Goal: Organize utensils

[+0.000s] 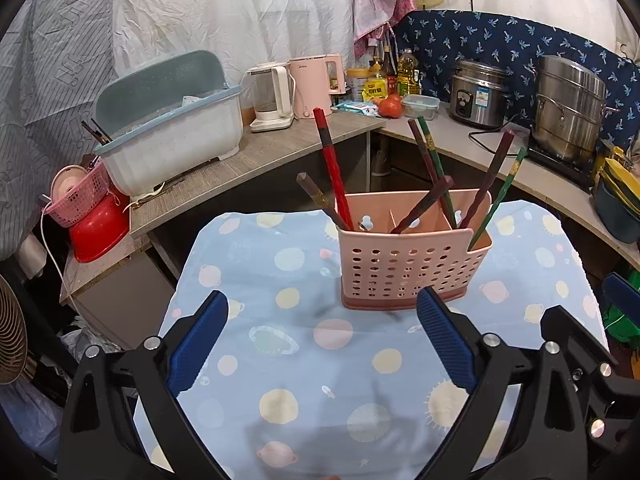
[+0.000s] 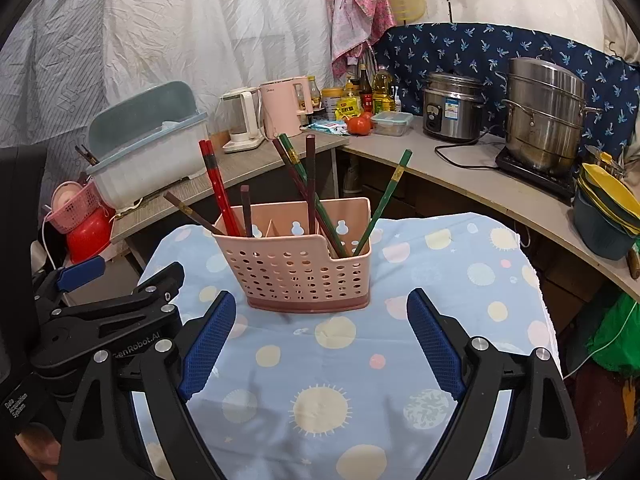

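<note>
both grippers hang over the tabletop (image 2: 460,264) w/ its blue dotted cloth, side by side, nothing in either. left gripper (image 1: 322,340) is spread wide & released; right gripper (image 2: 322,338) same, spread wide, bare cloth betw. the pads. pink utensil holder (image 2: 298,270) stands upright straight ahead of both, near the far end of the cloth, clear of the fingertips. chopsticks (image 2: 218,190) already stand in its compartments, handles up, fanning out: red pair (image 1: 332,168) leans left, dark ones mid, a green one (image 2: 386,200) tilts out to the right. long axes run near vertical, so a grab looks like it'd come from above or side-on across the shaft. from the left wrist view the holder sits a bit right of centre; from the right wrist view a bit left, so it's roughly betw. the two, neither clearly nearer. no loose utensils show on the cloth; sorting looks mostly done, prob. just regrouping by colour left.
</note>
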`<state>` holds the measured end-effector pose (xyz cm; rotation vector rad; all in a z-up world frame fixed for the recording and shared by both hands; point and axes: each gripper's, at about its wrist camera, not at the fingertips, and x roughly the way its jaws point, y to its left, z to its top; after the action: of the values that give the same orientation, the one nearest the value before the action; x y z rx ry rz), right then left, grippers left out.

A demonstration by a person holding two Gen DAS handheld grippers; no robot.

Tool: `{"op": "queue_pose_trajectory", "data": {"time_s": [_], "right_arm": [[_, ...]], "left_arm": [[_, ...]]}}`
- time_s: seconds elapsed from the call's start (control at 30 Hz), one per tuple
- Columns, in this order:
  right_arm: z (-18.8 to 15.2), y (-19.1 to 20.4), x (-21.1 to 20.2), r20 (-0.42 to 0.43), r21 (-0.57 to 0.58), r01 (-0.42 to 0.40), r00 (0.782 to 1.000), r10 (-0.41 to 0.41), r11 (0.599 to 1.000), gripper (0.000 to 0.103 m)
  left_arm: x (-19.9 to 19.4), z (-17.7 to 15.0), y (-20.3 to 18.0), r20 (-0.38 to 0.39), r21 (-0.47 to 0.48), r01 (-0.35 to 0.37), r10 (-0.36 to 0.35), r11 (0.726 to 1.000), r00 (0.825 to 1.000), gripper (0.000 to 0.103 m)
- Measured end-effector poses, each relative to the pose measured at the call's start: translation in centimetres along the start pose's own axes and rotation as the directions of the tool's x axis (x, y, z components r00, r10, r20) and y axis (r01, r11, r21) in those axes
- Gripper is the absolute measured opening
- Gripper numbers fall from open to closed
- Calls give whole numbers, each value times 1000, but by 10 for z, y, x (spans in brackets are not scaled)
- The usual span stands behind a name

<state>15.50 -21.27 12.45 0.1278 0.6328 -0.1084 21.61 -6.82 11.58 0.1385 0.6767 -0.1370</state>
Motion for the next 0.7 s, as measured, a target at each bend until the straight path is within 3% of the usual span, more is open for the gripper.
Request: {"op": "queue_pose_trajectory", "data": {"time_s": [0.4,0.5,0.7], "right_arm": [[-6,-1,2,-11,13,42,999,-42,999,87],[-6,-1,2,-12,12,55,998,-55,998,98],[-6,0,1,-2,10,63,998,-63,998,97]], "left_arm": [[0,-8,2,-21,-8,-1,1,1000,1000,95],[1,-9,4,-24,-17,-8,7,1000,1000,95],[1,-10,5,-31,-25,-4,3,1000,1000,95]]}}
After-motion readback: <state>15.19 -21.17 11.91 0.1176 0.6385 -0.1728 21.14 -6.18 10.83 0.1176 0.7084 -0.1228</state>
